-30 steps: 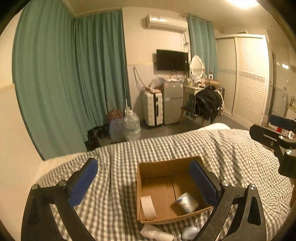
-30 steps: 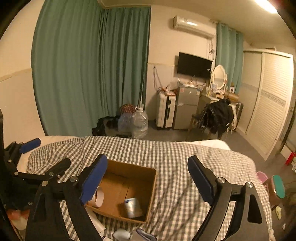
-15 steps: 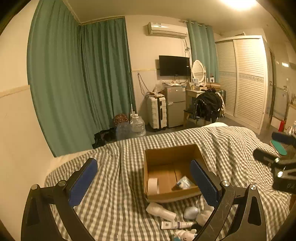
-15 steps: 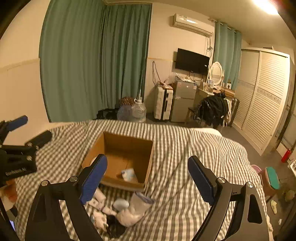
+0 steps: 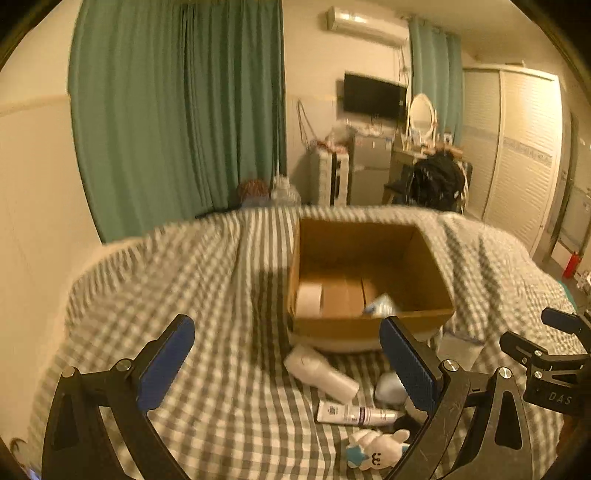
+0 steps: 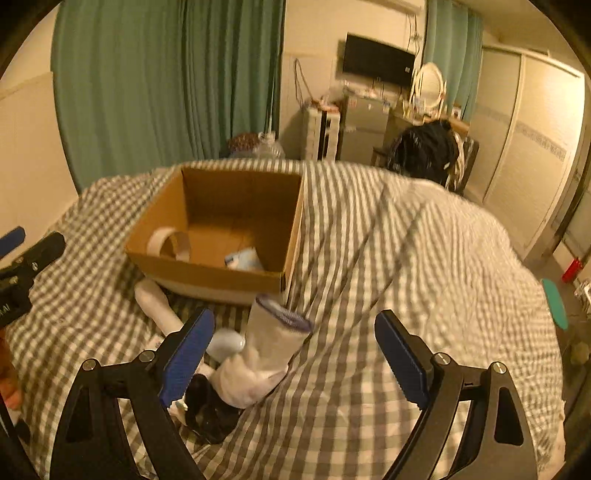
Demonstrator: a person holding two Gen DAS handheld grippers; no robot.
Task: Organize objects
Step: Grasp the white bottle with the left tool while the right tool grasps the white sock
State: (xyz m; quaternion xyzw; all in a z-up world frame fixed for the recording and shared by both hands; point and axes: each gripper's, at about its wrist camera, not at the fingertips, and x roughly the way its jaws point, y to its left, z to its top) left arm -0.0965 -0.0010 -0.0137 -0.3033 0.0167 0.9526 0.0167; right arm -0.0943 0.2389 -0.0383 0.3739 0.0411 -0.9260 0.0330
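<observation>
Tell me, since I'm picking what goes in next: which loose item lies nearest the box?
The white bottle lying on its side: its end reaches the cardboard box; the printed tube and plush toy lie farther off.

Green curtains cover the left part of the far wall, and a second pair hangs near the right corner. An air conditioner sits high on the cream wall above a black television. Beneath it stand a white suitcase, a small grey fridge and a dressing table with an oval mirror. A chair draped in dark clothing stands before it. White louvred wardrobe doors fill the right wall. A bed with a checked cover fills the foreground in warm, yellowish light.
</observation>
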